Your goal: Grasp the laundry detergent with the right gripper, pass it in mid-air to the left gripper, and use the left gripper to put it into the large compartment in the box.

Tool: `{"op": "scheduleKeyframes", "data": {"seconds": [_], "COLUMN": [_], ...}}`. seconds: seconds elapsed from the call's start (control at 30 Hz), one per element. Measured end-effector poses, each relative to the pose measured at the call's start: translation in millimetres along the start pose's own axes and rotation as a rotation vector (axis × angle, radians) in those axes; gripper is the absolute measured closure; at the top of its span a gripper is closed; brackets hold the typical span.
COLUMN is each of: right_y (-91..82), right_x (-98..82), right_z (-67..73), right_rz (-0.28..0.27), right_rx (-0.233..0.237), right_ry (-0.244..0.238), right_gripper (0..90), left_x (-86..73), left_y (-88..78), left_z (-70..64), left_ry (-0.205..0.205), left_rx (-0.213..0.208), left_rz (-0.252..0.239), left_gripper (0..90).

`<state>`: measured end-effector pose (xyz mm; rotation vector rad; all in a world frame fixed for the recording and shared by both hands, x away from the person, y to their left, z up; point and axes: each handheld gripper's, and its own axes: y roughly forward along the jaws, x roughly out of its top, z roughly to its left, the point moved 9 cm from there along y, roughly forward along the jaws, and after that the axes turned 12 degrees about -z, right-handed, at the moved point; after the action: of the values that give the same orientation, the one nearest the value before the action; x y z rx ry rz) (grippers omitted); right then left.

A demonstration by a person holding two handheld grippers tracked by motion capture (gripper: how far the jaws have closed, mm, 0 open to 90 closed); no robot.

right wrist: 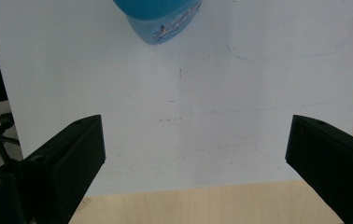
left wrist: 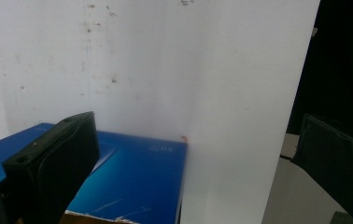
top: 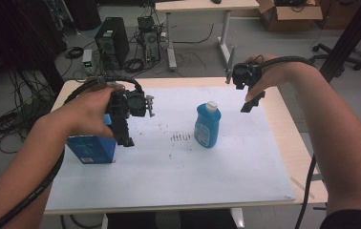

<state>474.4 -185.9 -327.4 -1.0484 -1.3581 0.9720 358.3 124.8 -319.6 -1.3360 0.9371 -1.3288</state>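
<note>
A blue bottle (top: 207, 126) with a white cap stands upright just right of the middle of the high view, on the white sheet (top: 178, 171) that covers most of the desk (top: 293, 157). Its body is translucent blue and carries a blue label; the print on it is too small to read. In the right gripper view the bottle (right wrist: 158, 16) shows at the top edge, left of centre, with a bit of label whose writing cannot be made out.

A blue box (top: 91, 148) sits at the left of the high view, near the sheet's left edge, partly under the left hand. Its front has a small pale panel, unreadable. In the left gripper view the box (left wrist: 132, 177) fills the lower left, its top glossy and scuffed, with faint embossed lettering that stays illegible.

The left claw (top: 126, 131) hangs above the box, jaws spread wide at the two lower corners of its own view. The right claw (top: 250, 102) is held in the air to the upper right of the bottle, apart from it, jaws likewise wide apart with bare sheet between them.

Faint dark specks mark the sheet just left of the bottle.
</note>
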Motion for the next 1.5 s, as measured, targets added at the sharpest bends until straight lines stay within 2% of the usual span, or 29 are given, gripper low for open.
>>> {"op": "scheduleKeyframes", "data": {"seconds": [0.33, 0.9, 1.2, 1.5], "right_y": [2.9, 11.1, 23.8, 40.1], "right_x": [-5.9, -12.1, -12.6, -13.5], "right_z": [15.0, 33.7, 46.5, 53.2], "right_rz": [-0.007, -0.071, -0.164, -0.257], "right_rx": [0.003, -0.008, -0.032, -0.067], "right_ry": [0.01, 0.041, 0.108, 0.162], "right_gripper": [4.6, 4.5, 4.1, 3.8], "left_x": [2.1, 3.4, -1.0, -0.5], "left_y": [1.8, 3.7, 6.7, 10.3], "left_z": [-1.9, -6.2, -9.1, -11.6], "left_ry": [0.015, 0.029, 0.022, 0.03], "left_rx": [-0.001, -0.003, -0.006, -0.012], "left_rz": [0.0, 0.007, 0.013, 0.021], "left_gripper": [0.2, 0.3, 0.2, 0.2]}}
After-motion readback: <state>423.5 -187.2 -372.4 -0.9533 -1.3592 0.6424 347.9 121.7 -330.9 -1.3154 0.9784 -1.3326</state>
